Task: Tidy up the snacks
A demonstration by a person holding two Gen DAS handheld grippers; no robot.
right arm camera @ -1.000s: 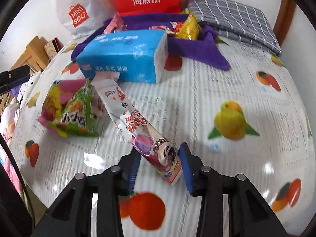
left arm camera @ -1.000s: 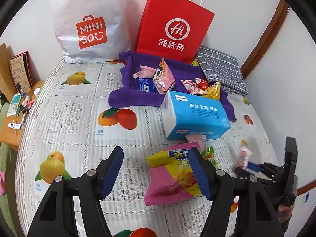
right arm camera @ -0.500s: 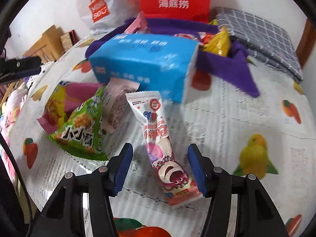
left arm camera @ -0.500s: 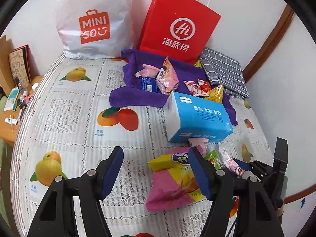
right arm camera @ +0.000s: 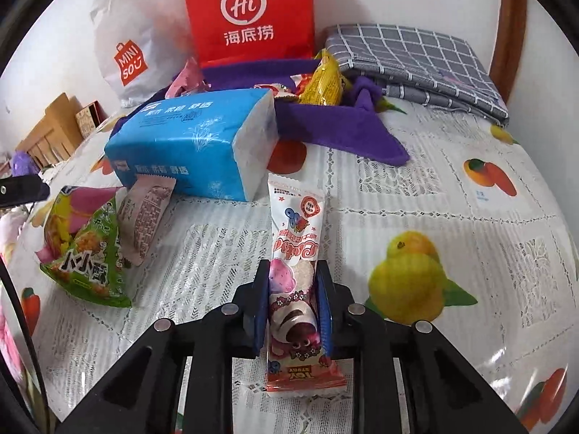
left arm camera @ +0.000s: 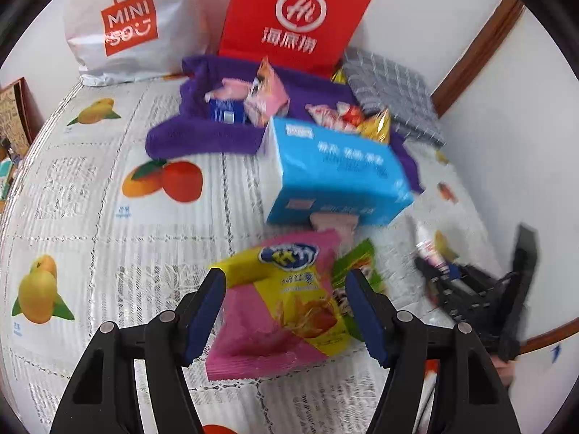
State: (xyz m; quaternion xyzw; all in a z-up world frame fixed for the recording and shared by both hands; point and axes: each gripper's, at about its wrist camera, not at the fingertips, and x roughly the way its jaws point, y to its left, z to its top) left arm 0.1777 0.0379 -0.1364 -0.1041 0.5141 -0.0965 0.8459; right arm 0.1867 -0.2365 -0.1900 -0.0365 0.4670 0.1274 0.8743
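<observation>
My right gripper (right arm camera: 292, 285) is shut on a long white-and-pink snack bar (right arm camera: 295, 253) that lies on the fruit-print cloth. My left gripper (left arm camera: 286, 302) is open, its fingers on either side of a pink-and-yellow chip bag (left arm camera: 286, 307), not closed on it. A green snack bag (right arm camera: 87, 253) and a small pink packet (right arm camera: 146, 217) lie beside the chip bag. A purple towel (right arm camera: 336, 126) at the back holds several snacks (left arm camera: 267, 97). The right gripper with the bar also shows at the right of the left wrist view (left arm camera: 445, 271).
A blue tissue pack (left arm camera: 336, 173) lies between the loose snacks and the purple towel. A red paper bag (right arm camera: 249, 14) and a white MINISO bag (left arm camera: 126, 25) stand against the back wall. A folded grey checked cloth (right arm camera: 416, 61) lies at the back right.
My right gripper closed on the snack bar, which was loose between open fingers half a second ago. My left gripper moved forward over the chip bag and stayed open.
</observation>
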